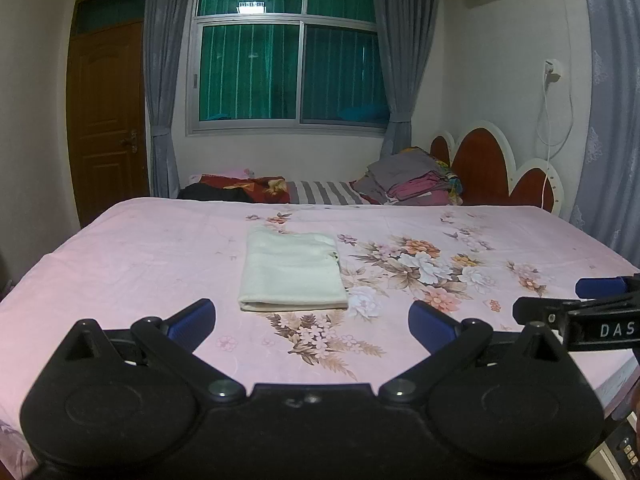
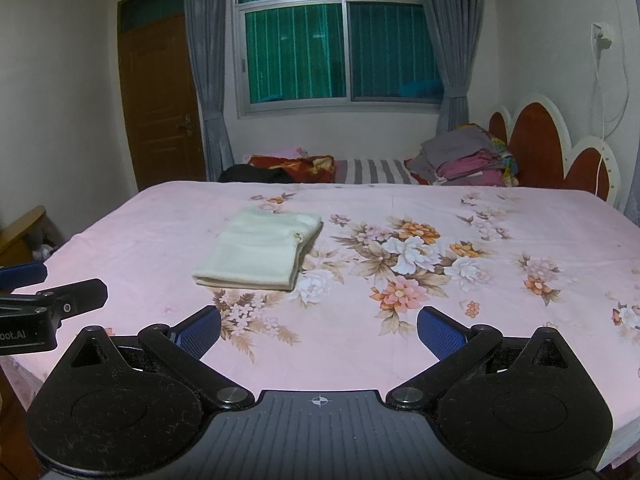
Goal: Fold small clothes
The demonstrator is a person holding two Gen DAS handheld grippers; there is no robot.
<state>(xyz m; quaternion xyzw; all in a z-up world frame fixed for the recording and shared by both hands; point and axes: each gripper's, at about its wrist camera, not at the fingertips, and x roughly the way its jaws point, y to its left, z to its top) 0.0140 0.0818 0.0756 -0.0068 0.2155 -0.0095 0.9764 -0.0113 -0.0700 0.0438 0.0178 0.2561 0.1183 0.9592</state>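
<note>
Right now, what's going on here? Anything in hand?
Nothing is held. A person holds both grippers low over the near edge of the pink floral bedsheet. The left gripper and right gripper are both open and empty. The cream folded cloth lies flat on the sheet ahead of them, touched by neither. It looks already folded into a neat rectangle. A pile of grey and pink clothes sits at the far side by the red headboard.
</note>
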